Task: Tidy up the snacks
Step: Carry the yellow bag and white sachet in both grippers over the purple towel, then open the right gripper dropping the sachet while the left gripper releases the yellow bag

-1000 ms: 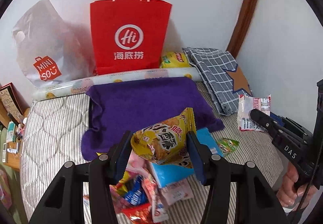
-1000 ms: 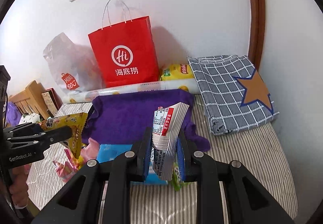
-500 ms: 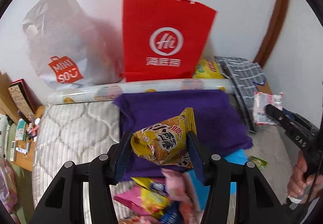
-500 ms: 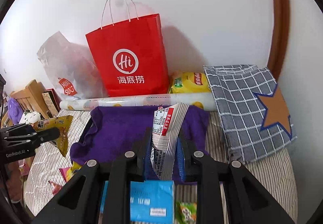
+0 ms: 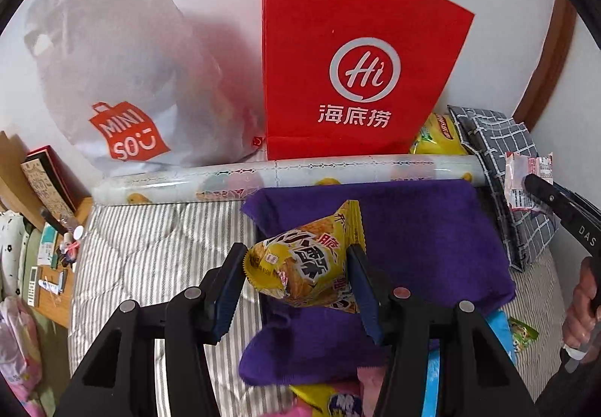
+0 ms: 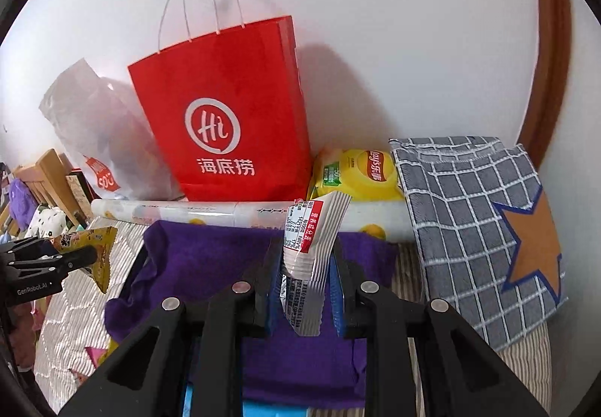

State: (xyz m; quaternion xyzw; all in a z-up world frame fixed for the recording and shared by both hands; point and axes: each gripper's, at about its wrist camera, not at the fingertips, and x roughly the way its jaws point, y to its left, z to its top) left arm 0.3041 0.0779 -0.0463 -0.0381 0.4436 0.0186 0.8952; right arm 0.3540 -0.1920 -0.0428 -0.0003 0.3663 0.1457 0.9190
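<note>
Yellow crinkled snack bag (image 5: 305,265) sits clamped in the left gripper (image 5: 296,280), raised over the purple towel (image 5: 420,225) on the striped bed (image 5: 157,229). Right gripper (image 6: 305,289) pinches a white snack packet (image 6: 310,248) (red label panel) before the red paper bag (image 6: 229,116).

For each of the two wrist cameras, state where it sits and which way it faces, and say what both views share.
Left wrist: sits behind the left gripper, looking forward over the purple towel to the red bag; its fingers clamp a yellow snack bag; the right hand shows at the edge.
Right wrist: sits behind the right gripper, facing the same wall; its fingers clamp a white packet; the left gripper shows at the far left.
Shared: red bag, purple towel, patterned roll, checked cloth.
</note>
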